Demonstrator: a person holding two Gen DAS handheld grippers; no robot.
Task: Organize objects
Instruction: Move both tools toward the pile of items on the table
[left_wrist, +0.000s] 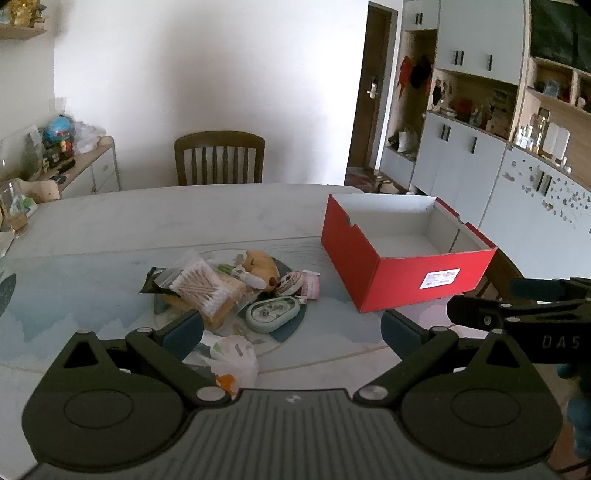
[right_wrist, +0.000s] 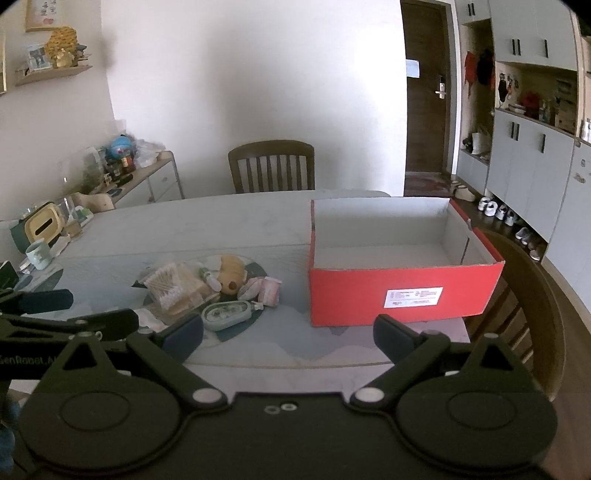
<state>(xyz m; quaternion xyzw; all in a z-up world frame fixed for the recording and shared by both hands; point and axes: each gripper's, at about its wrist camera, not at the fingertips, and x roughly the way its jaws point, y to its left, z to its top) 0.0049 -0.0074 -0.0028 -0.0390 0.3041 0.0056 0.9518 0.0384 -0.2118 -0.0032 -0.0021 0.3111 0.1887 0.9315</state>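
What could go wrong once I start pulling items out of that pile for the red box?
1. The cotton swab bag lies on top of other items; lifting what is under it may scatter the heap.
2. The red box sits near the table's corner, so a knock might push it off.
3. The left gripper and right gripper, both open, are close and could collide.

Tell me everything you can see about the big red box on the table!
The big red cardboard box is an open rectangular box with no lid on it. It is red outside and plain white inside, and nothing lies in it. A white printed label sits on its near end wall. It stands flat and upright on the pale table, to the right of the pile of small things and apart from it. Neither gripper touches it.
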